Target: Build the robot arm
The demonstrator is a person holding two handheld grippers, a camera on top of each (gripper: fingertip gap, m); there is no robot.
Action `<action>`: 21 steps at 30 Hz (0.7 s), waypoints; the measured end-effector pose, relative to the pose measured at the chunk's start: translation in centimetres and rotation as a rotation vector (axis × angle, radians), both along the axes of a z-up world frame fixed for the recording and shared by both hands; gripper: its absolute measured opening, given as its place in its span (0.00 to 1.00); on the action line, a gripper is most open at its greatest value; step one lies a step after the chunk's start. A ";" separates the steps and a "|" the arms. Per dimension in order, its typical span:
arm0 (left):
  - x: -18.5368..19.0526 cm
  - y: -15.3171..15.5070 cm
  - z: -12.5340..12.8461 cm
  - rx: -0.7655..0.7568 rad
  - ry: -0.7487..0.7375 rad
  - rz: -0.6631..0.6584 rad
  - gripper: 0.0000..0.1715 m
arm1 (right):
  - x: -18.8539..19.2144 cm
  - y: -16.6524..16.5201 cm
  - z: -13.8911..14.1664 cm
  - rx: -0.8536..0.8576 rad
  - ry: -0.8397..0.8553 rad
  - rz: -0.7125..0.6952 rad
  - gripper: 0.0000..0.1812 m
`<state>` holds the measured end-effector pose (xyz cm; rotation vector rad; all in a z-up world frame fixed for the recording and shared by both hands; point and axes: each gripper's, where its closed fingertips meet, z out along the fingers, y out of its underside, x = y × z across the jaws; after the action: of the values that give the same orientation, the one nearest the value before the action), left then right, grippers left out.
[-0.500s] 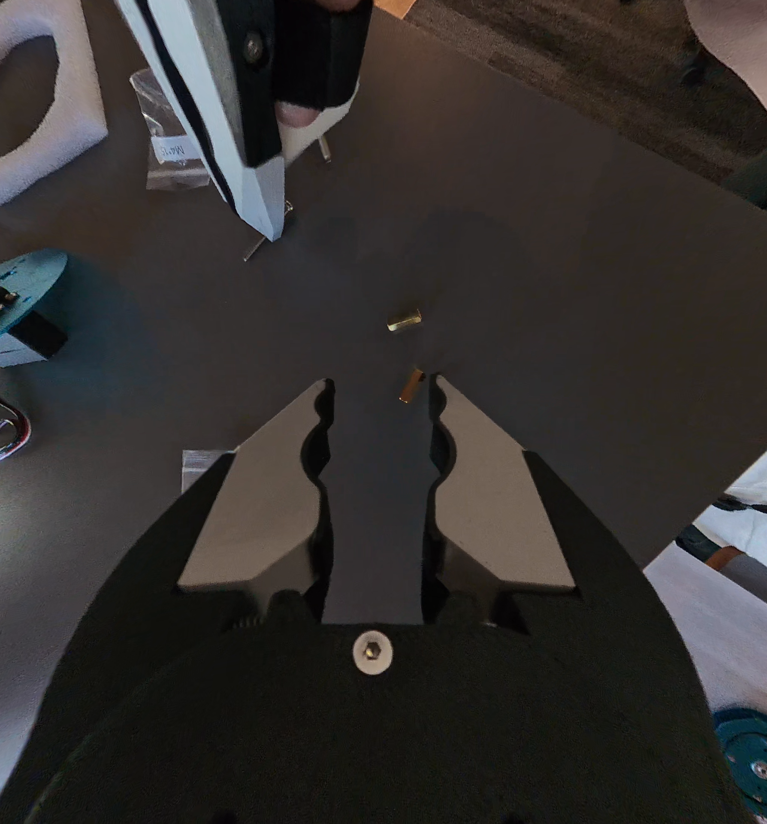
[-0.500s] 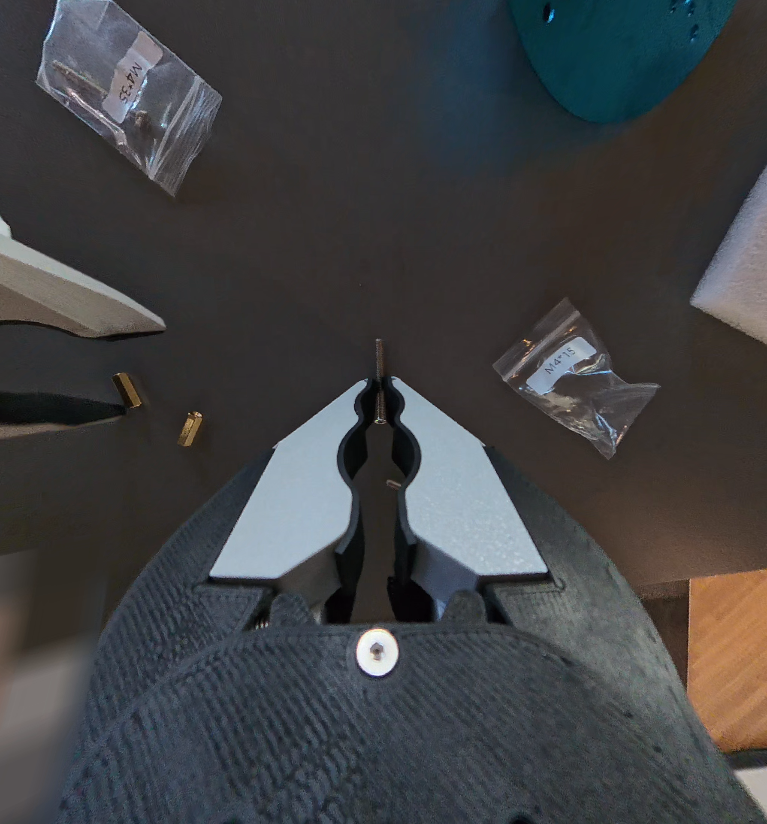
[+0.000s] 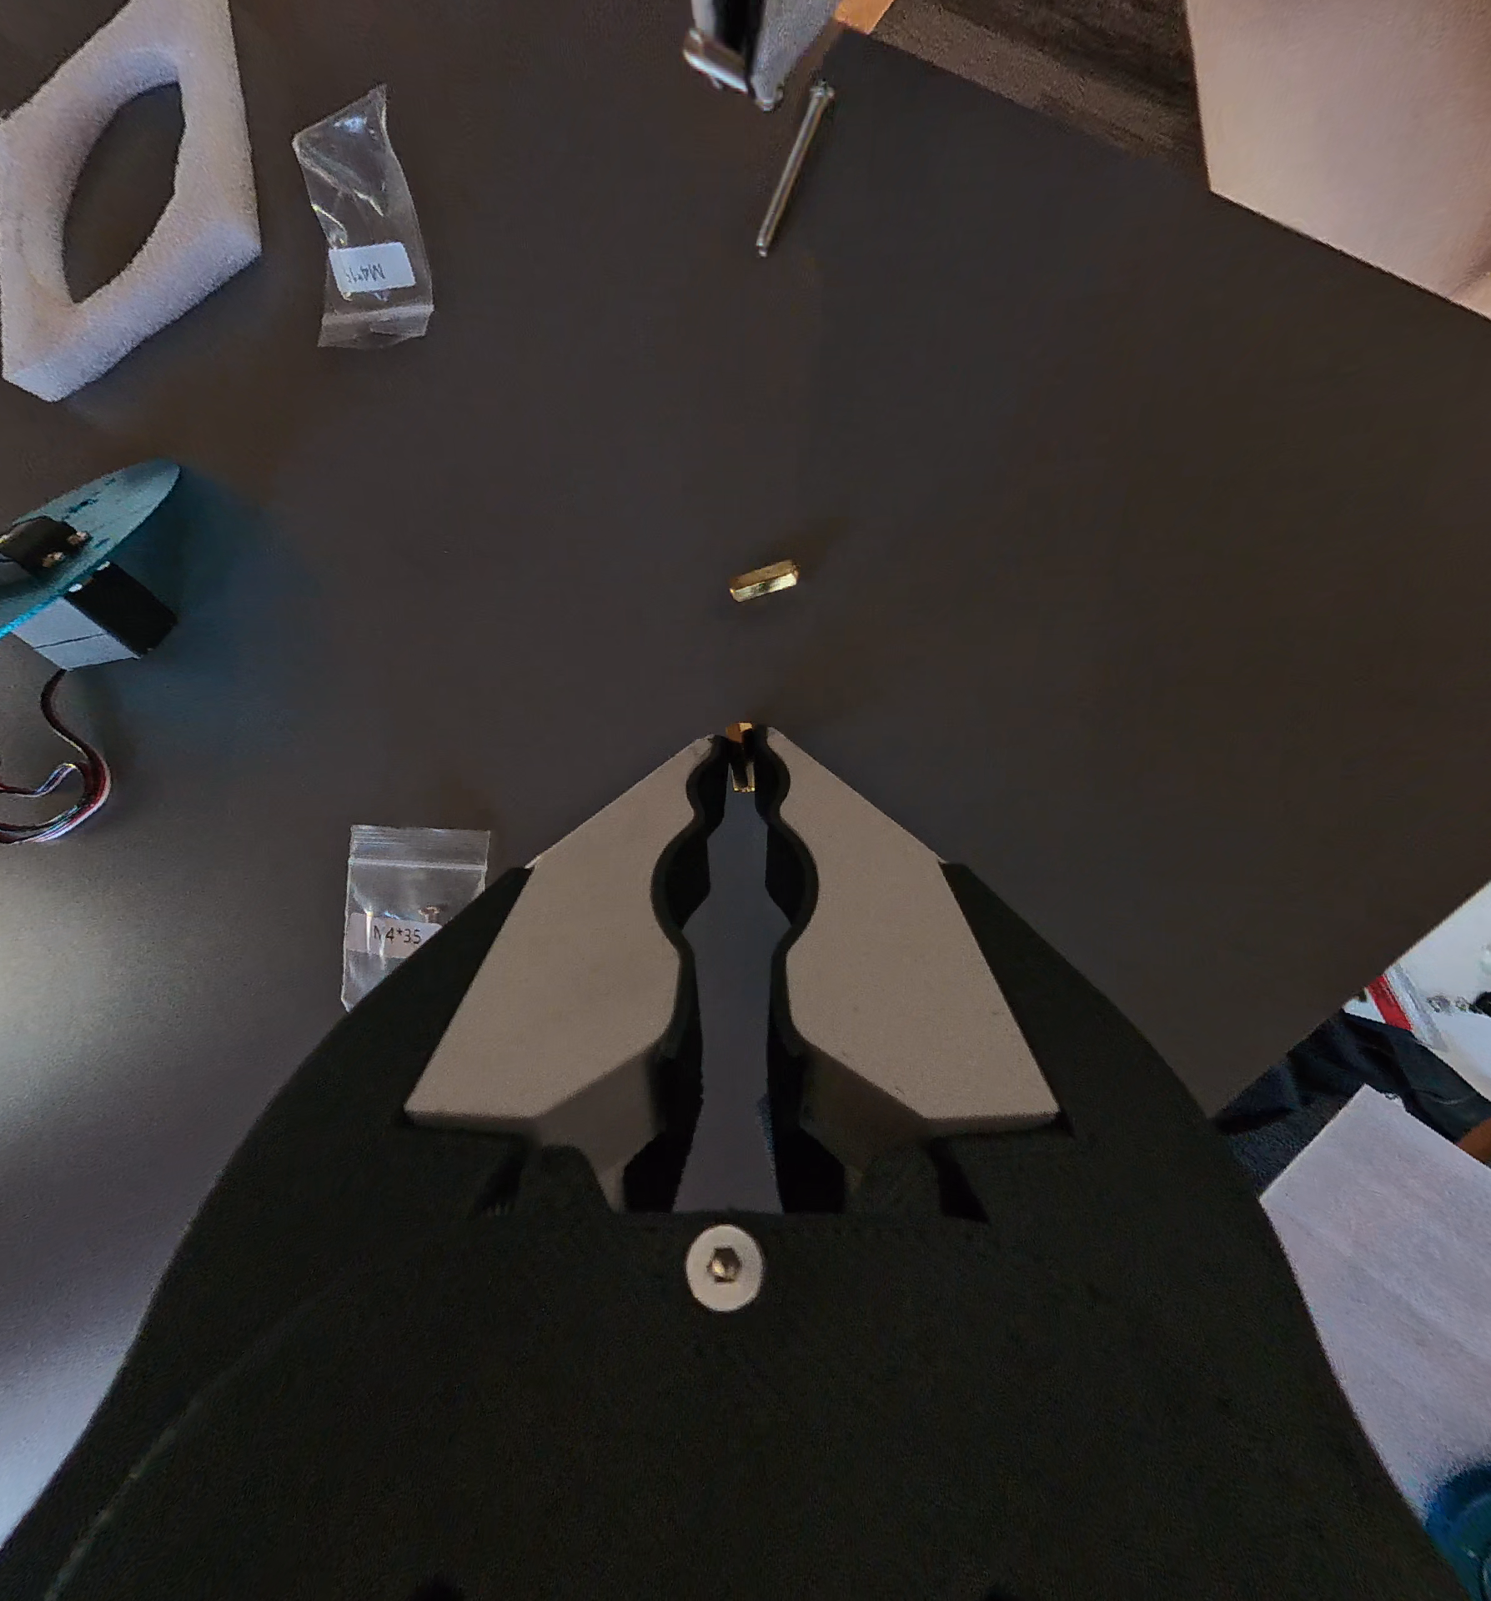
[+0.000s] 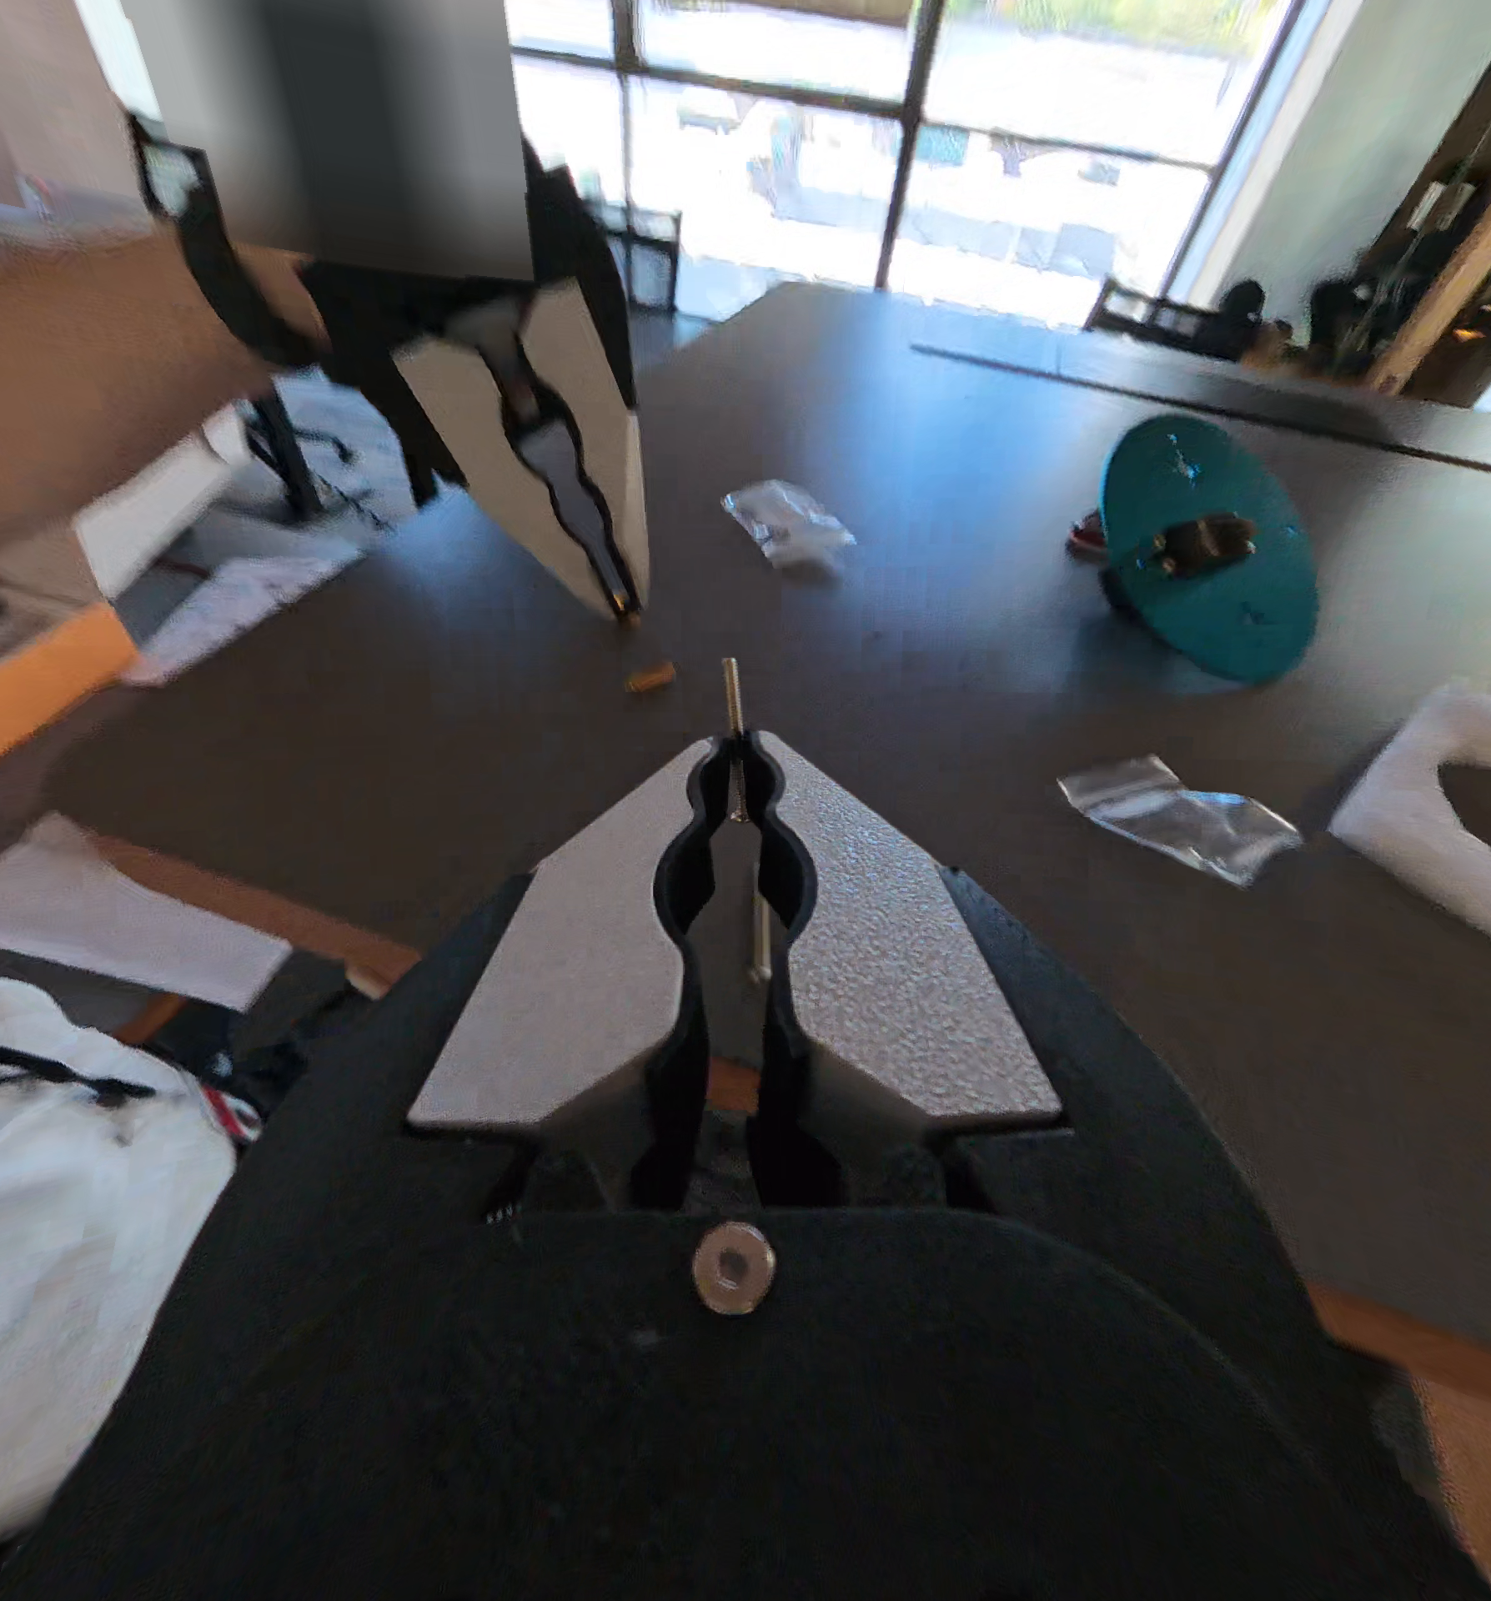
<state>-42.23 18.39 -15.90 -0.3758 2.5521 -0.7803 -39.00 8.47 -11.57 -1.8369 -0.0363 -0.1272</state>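
Observation:
My left gripper is shut on a small brass standoff, pinched at the fingertips just above the dark table. A second brass standoff lies on the table just ahead of it. My right gripper is shut on a long silver screw that sticks out forward, held above the table. In the right wrist view the left gripper points down at the table with the loose standoff beside it. In the left wrist view the right gripper and its screw show at the top.
Two clear plastic bags of hardware, a white foam frame, a teal disc with a servo and loose wires lie at the left. Another screw lies under the right gripper. The table edge is close at the right.
My left gripper has closed on the nearer brass standoff. My right gripper has lifted away from the table with the screw and tilted up, now looking across the table.

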 end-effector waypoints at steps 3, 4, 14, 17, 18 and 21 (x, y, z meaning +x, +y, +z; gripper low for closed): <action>0.0 0.0 0.0 -0.002 -0.009 0.010 0.02 | -1.6 -1.3 -0.1 -0.016 -0.041 0.061 0.01; 0.0 0.1 0.0 -0.003 -0.010 0.012 0.02 | -2.2 -1.3 -0.4 -0.048 -0.049 0.077 0.01; -1.1 1.4 1.0 -0.050 -0.057 0.060 0.02 | -2.5 -0.5 -3.0 -0.217 -0.113 0.046 0.01; -2.9 2.4 2.0 -0.095 -0.080 0.091 0.02 | -2.2 -0.5 -2.7 -0.204 -0.107 0.040 0.01; -3.7 3.0 2.2 -0.098 -0.085 0.113 0.02 | -2.2 -0.4 -2.5 -0.195 -0.106 0.036 0.01; -7.7 4.6 2.5 -0.121 -0.098 0.175 0.02 | -3.9 -0.1 -0.7 -0.079 -0.137 0.060 0.01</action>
<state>-49.89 23.01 -13.43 -0.5765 2.3505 -0.8660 -42.91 8.35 -12.31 -1.9019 -0.1944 -0.2118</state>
